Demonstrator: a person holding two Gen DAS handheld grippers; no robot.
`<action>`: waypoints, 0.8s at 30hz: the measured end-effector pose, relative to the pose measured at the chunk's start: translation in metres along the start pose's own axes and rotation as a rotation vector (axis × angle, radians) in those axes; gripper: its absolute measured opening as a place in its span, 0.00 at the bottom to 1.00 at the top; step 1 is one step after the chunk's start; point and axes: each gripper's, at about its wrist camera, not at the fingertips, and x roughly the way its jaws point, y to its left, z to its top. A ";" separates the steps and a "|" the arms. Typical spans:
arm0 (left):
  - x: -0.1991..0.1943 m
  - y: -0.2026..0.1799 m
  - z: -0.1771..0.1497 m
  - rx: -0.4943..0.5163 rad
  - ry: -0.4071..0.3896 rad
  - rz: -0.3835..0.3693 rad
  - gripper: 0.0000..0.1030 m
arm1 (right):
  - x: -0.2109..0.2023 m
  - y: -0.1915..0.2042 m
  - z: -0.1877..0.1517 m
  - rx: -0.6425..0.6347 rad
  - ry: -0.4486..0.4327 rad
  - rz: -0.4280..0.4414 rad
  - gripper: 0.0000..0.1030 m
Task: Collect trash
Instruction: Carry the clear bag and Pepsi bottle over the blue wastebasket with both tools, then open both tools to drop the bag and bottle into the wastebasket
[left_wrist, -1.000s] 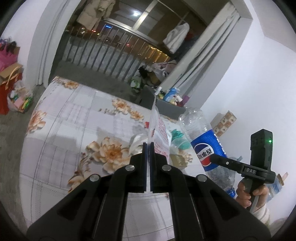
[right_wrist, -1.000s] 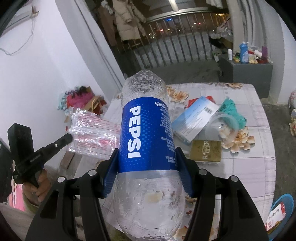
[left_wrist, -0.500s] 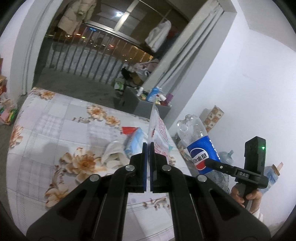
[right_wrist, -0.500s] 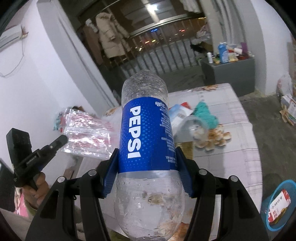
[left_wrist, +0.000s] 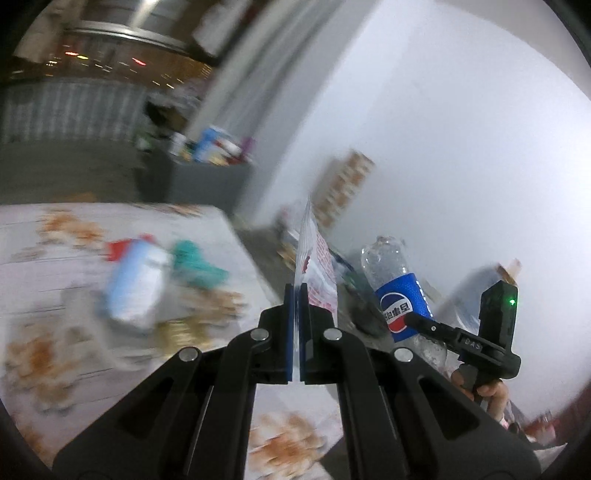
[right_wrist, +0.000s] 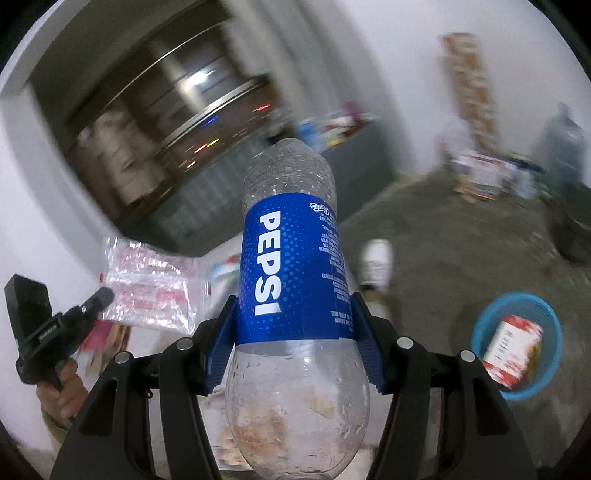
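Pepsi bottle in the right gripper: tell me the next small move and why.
Probably carry the Pepsi bottle over the blue basin on the floor before opening. The right gripper is clamped on it, and the basin, already holding a red-and-white package, sits low to the right, not under the bottle.

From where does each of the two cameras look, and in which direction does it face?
Left wrist: on the left gripper, looking along its shut fingers over the plastic wrapper toward table and wall; the right hand shows.
Right wrist: on the right gripper, looking past the Pepsi bottle toward floor and blue basin; the left hand shows.
Shared: bottle, wrapper, each other's gripper.
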 end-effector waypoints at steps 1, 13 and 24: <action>0.022 -0.012 0.001 0.015 0.038 -0.028 0.00 | -0.007 -0.018 0.000 0.040 -0.017 -0.032 0.57; 0.303 -0.146 -0.051 0.192 0.511 -0.109 0.00 | -0.018 -0.253 -0.051 0.643 -0.044 -0.237 0.57; 0.499 -0.167 -0.144 0.218 0.749 0.046 0.41 | 0.045 -0.389 -0.099 0.948 -0.056 -0.258 0.78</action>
